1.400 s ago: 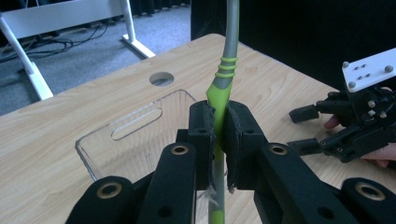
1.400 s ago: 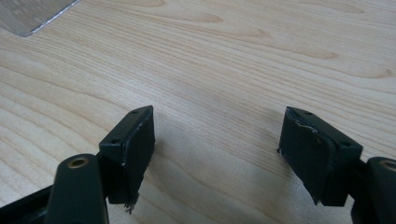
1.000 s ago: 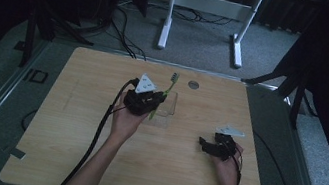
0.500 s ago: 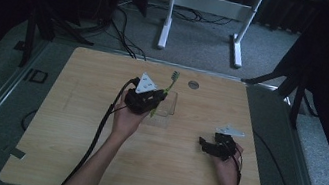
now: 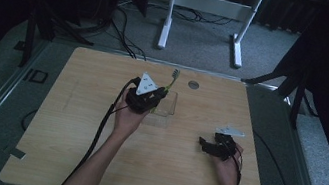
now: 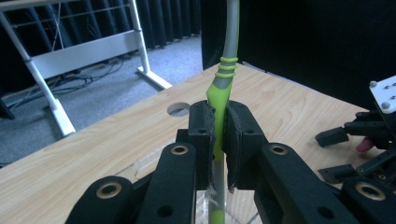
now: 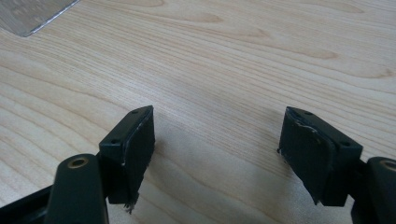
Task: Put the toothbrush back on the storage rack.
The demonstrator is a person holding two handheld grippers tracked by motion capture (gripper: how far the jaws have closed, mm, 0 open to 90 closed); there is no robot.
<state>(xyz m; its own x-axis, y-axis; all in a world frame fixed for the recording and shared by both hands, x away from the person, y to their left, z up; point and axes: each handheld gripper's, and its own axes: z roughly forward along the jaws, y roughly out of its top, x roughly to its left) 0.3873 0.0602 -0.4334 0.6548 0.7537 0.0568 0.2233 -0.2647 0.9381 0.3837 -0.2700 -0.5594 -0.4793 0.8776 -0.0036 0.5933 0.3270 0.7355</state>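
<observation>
A: What did your left gripper (image 6: 219,140) hold?

B: You had its jaws pinching a toothbrush (image 6: 223,81) by its lime-green rubbery grip. The smooth grey neck rose straight up beyond the tips, probably so the handle end could drop into the container below.

A: What sat beneath it?

B: A clear plastic box (image 5: 164,103), thin-walled and square, directly under the jaws on the pale wood-grain table (image 5: 65,157).

A: And your right gripper (image 7: 219,149)?

B: You kept it spread wide, empty, its flat black pads just over bare wood, well off to the side of the left one, seemingly waiting in reserve.
</observation>
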